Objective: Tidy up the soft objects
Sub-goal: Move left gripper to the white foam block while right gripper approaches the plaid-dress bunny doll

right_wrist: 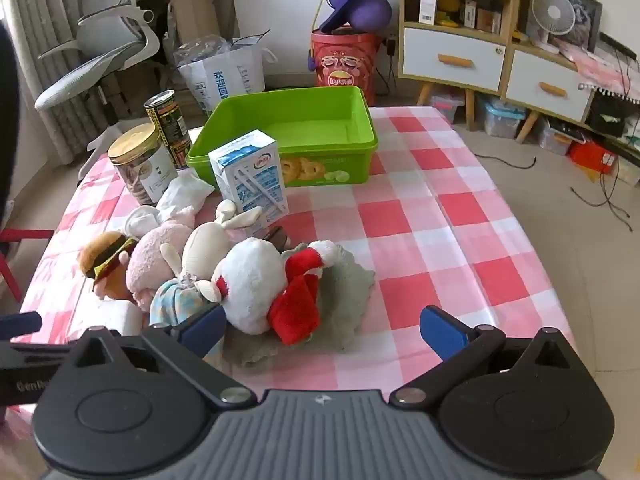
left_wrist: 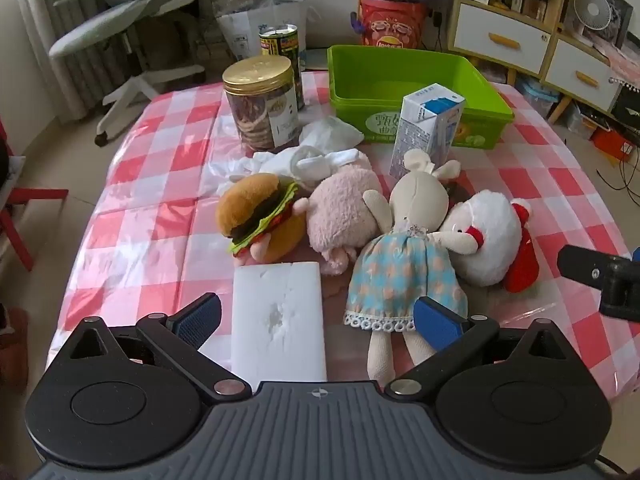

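Several soft toys lie in a row on the checked table: a plush burger (left_wrist: 260,216) (right_wrist: 106,258), a pink plush (left_wrist: 344,216) (right_wrist: 154,258), a rabbit doll in a blue dress (left_wrist: 408,256) (right_wrist: 200,252) and a white plush with red scarf (left_wrist: 488,236) (right_wrist: 256,280) on a grey cloth (right_wrist: 344,300). A white foam block (left_wrist: 278,324) lies in front. The green bin (left_wrist: 400,80) (right_wrist: 292,128) stands empty behind. My left gripper (left_wrist: 318,316) is open over the foam block and the doll's legs. My right gripper (right_wrist: 322,330) is open just before the white plush.
A milk carton (left_wrist: 428,128) (right_wrist: 252,180), a gold-lidded cookie jar (left_wrist: 262,100) (right_wrist: 138,164), a tall can (left_wrist: 282,52) (right_wrist: 168,128) and white socks (left_wrist: 320,148) stand near the bin. The table's right half (right_wrist: 440,240) is bare cloth. An office chair (left_wrist: 128,8) and shelves (right_wrist: 480,40) stand beyond.
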`<act>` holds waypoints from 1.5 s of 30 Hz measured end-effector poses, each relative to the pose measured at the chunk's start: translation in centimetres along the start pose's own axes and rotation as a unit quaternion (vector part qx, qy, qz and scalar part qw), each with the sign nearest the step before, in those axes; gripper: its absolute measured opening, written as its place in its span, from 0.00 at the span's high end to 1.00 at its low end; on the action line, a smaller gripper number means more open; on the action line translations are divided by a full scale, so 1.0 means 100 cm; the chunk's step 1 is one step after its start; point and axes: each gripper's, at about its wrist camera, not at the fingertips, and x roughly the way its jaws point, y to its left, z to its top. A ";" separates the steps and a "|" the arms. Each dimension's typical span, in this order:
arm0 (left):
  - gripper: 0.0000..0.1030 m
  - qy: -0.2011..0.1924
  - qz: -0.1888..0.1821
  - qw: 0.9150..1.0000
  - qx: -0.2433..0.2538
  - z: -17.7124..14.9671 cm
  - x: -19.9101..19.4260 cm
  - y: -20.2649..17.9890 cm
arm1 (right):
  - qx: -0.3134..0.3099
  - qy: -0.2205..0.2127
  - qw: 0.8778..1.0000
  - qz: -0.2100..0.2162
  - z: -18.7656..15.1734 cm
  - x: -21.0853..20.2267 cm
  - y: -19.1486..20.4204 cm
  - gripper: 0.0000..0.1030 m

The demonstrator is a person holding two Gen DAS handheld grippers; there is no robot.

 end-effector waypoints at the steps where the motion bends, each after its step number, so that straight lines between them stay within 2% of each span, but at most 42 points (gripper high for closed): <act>1: 0.05 -0.002 0.003 1.000 0.000 0.000 -0.001 0.001 | -0.002 -0.002 1.000 -0.001 0.000 0.000 0.000 0.19; 5: 0.05 -0.004 0.007 1.000 0.003 -0.003 0.002 0.000 | -0.019 -0.012 1.000 -0.014 0.000 -0.001 0.007 0.19; 9: 0.05 0.001 0.006 1.000 0.008 0.002 -0.002 0.003 | -0.002 -0.001 1.000 -0.001 -0.001 0.001 0.004 0.19; 45: 0.05 -0.003 0.018 1.000 0.016 -0.004 -0.003 0.004 | -0.001 -0.013 1.000 -0.021 -0.002 -0.001 0.002 0.19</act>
